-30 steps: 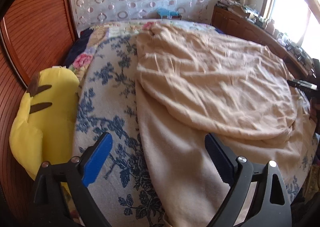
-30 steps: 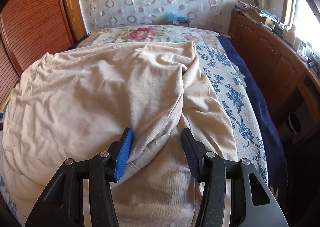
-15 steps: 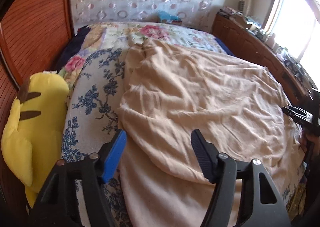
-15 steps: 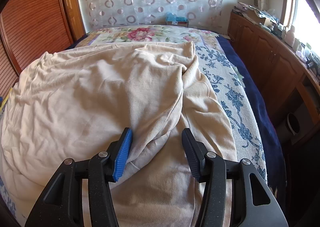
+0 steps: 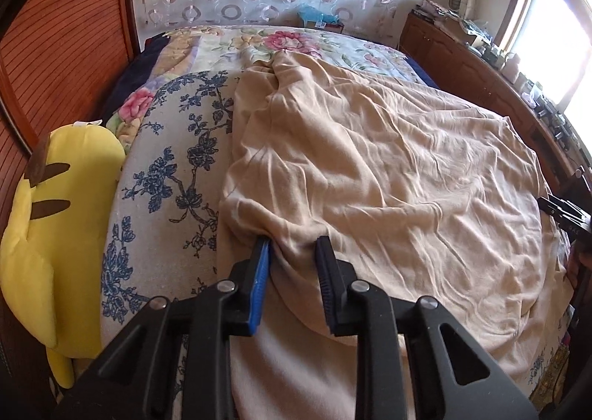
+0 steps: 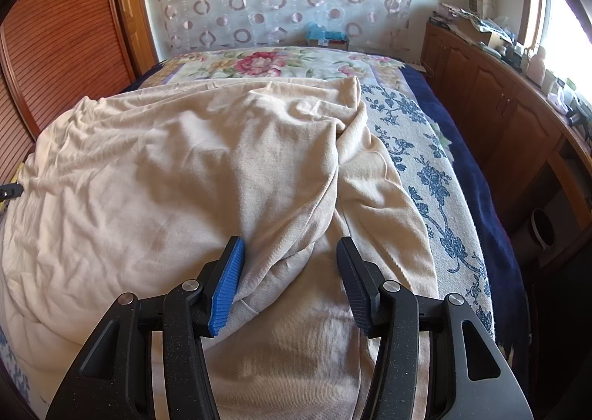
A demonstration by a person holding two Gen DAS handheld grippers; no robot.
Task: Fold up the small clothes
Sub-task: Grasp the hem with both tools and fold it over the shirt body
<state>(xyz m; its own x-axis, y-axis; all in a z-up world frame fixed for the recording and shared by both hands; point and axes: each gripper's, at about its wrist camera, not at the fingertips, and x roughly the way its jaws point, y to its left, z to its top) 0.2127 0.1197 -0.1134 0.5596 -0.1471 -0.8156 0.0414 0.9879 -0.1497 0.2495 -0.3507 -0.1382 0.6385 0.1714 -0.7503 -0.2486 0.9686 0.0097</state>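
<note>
The left claw [image 5: 292,246] has just been closing and now pinches a bunched fold at the near left edge of the beige garment [image 5: 370,176], while the right claw [image 6: 290,253] stands half spread around the doubled-over edge on its side, pads not clearly pressing. The garment lies wrinkled across the floral bedspread [image 5: 166,176] of the bed, one layer already turned over another. Most folding looks left to do.
</note>
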